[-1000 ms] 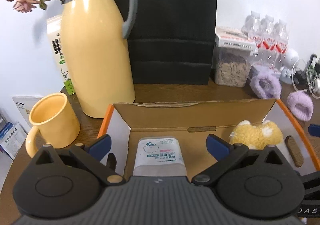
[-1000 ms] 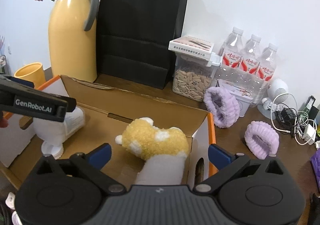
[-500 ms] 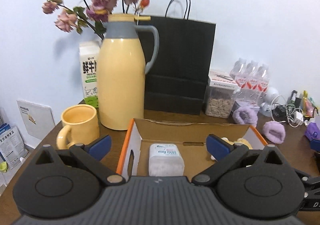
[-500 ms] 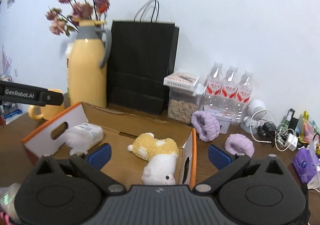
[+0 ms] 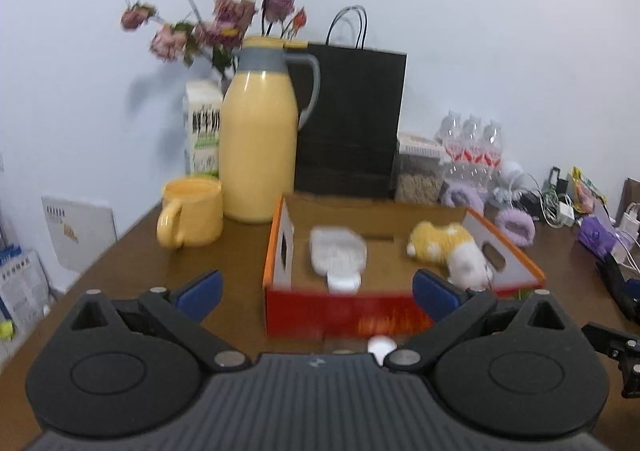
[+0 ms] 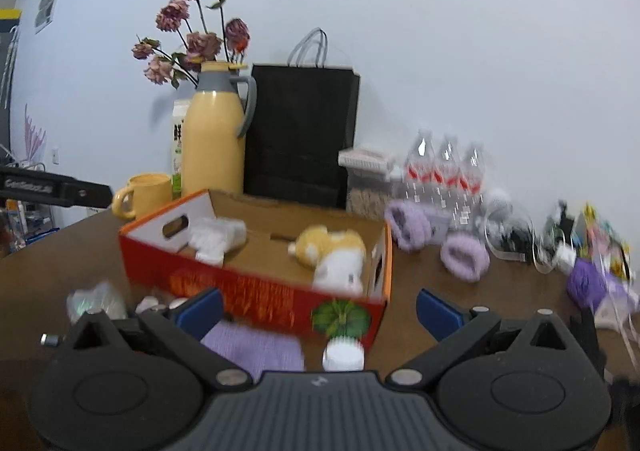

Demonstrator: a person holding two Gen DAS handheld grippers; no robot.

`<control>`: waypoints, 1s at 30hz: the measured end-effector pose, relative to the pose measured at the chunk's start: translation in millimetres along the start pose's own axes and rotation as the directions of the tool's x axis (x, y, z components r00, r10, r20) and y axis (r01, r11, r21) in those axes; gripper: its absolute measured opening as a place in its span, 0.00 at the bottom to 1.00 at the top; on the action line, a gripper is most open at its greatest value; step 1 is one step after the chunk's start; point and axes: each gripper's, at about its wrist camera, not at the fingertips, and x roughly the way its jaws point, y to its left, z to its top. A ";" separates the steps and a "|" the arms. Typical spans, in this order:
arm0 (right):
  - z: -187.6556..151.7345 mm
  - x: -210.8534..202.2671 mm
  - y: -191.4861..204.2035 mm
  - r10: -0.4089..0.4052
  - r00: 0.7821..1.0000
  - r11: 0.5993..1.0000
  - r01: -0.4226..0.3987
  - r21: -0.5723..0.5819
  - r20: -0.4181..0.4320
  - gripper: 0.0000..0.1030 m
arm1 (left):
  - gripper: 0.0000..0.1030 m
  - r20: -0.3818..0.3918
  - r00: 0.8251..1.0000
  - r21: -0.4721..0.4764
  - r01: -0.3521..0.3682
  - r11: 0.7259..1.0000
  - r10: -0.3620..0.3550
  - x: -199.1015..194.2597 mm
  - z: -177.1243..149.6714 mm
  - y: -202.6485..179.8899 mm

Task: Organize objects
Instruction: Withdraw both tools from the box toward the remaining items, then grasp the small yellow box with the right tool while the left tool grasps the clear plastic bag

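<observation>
An open orange-and-red cardboard box (image 5: 340, 313) (image 6: 256, 291) sits on the brown table. Inside it lie a white plastic bottle (image 5: 338, 253) (image 6: 216, 237) at the left and a yellow-and-white plush toy (image 5: 448, 247) (image 6: 332, 255) at the right. My left gripper (image 5: 316, 287) is open in front of the box's near wall, holding nothing. My right gripper (image 6: 318, 309) is open too, before the box's front right corner. In front of the box lie a purple cloth (image 6: 256, 347), a white-capped item (image 6: 343, 355) and a crumpled clear wrapper (image 6: 94, 301).
Behind the box stand a yellow thermos (image 5: 260, 147), a yellow mug (image 5: 192, 211), a milk carton (image 5: 204, 127), a black paper bag (image 5: 350, 123), a seed container (image 5: 420, 175) and water bottles (image 5: 472, 147). Purple fluffy bands (image 6: 464, 255), cables and small items (image 6: 560, 243) crowd the right side.
Both grippers have pulled back and up out of the box, so the whole box and more of the table now show. The bottle and plush stay in the box.
</observation>
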 end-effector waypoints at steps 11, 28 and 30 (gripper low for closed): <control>-77.1 -24.8 0.4 -0.009 0.991 0.992 0.026 0.122 -0.135 1.00 | 1.00 -0.066 0.996 -0.041 -0.058 0.997 0.055 -30.4 -73.2 20.1; -84.3 9.2 33.6 0.132 0.968 0.991 -0.127 0.036 -0.215 0.37 | 1.00 -0.104 0.994 -0.056 -0.046 0.997 0.040 -29.6 -85.8 26.8; -84.1 9.5 34.0 0.152 0.966 0.988 -0.146 0.044 -0.210 0.29 | 1.00 -0.104 0.994 -0.059 -0.048 0.997 0.042 -29.7 -85.8 27.7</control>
